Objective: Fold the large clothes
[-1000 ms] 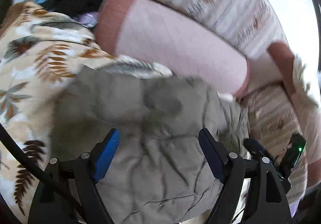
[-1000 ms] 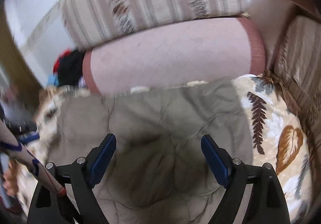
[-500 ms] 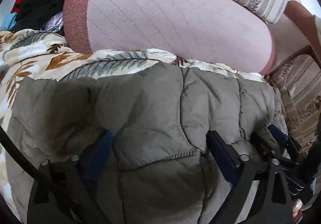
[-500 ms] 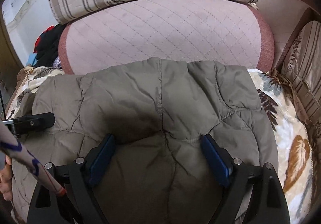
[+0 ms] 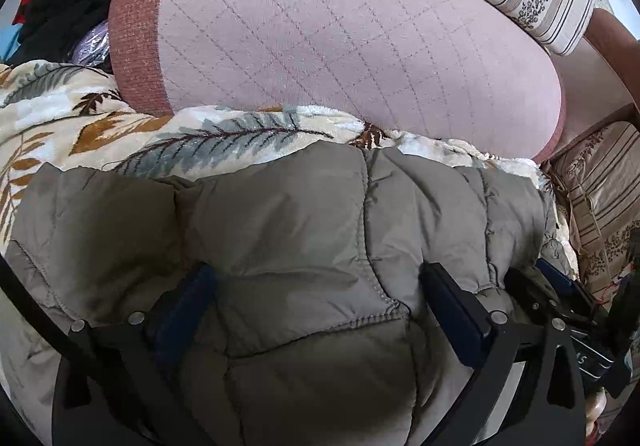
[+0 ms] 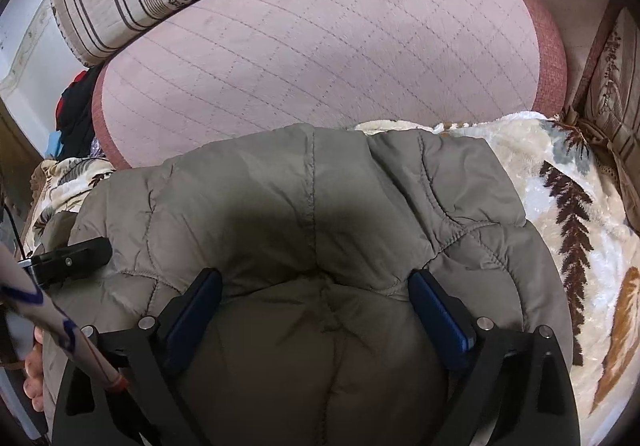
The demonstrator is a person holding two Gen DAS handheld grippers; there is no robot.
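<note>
We've got the quilted grey jacket (image 5: 304, 230) lying on the leaf-print blanket (image 5: 224, 134), just in front of the pink cushion (image 5: 340, 46). L gripper (image 5: 320, 298) and R gripper (image 6: 316, 298) both spread wide, jaws just been opening, jacket fabric bulging between them, released.

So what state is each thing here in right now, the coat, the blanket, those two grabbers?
Padded coat: folded over, lying on the blanket.
Leaf-print blanket: spread under the coat, rumpled.
Left gripper: jaws wide, just opened further, coat between them, not pinched.
Right gripper: jaws wide, likewise.
</note>
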